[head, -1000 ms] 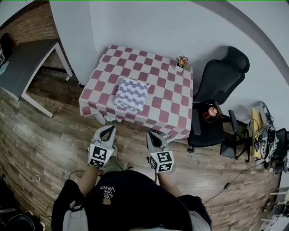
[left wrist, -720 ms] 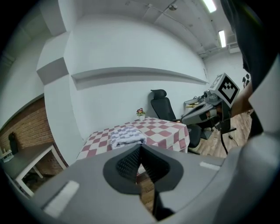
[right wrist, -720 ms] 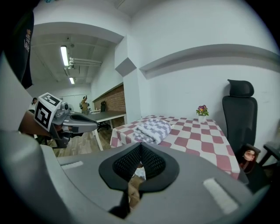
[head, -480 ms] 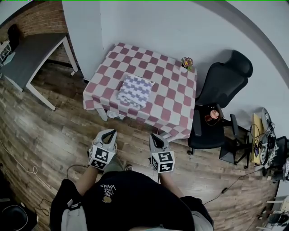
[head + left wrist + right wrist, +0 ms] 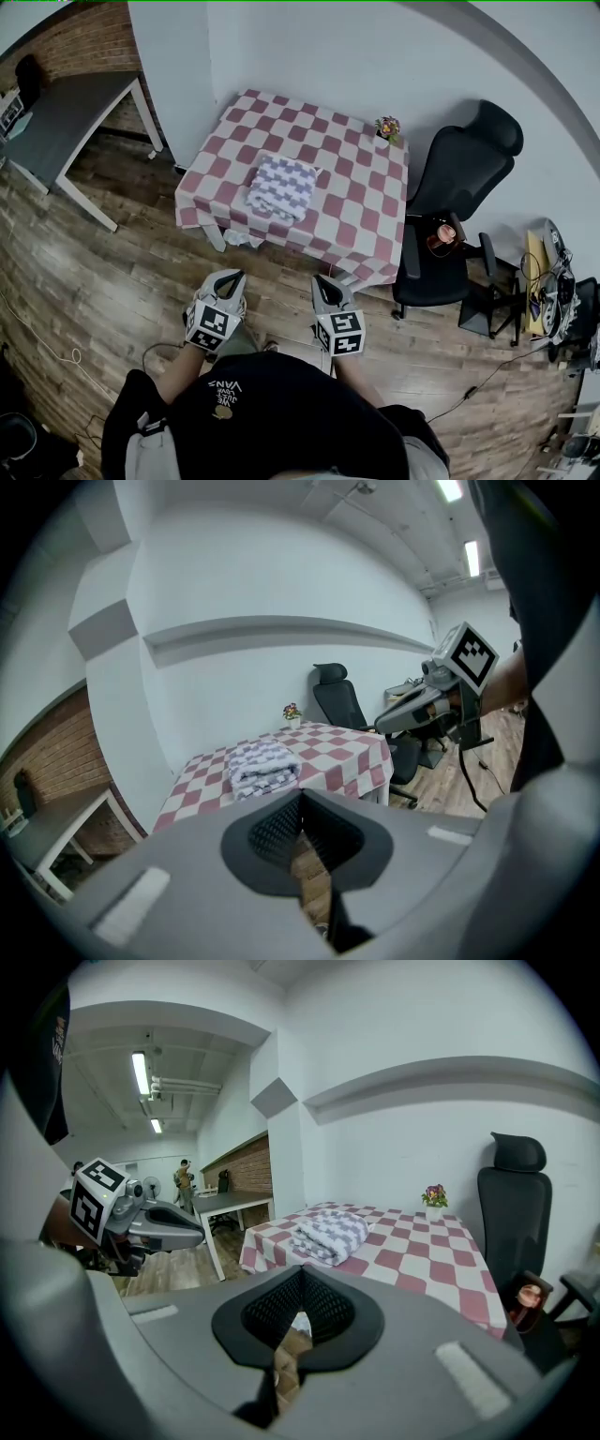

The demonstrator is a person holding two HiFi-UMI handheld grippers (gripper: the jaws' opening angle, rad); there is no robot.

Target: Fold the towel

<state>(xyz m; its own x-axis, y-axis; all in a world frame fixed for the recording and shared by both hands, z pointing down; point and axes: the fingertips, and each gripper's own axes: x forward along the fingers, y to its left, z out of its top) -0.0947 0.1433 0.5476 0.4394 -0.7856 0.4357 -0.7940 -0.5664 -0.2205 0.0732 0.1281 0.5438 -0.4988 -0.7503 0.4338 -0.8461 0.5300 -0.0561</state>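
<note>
at the bottom centre of the head view is the person's dark-shirted torso (image 5: 272,412), both arms reaching forward. just above it, the left gripper (image 5: 232,274) and the right gripper (image 5: 319,278) hang side by side over the wooden floor (image 5: 112,281), each with its jaws pressed together on nothing. further up, near the frame's centre, the folded checked towel (image 5: 282,186) lies on the red-and-white tablecloth (image 5: 361,211), well apart from both grippers. a small flower pot (image 5: 387,128) stands at the table's far corner, and a black chair (image 5: 459,169) is at the right.
</note>
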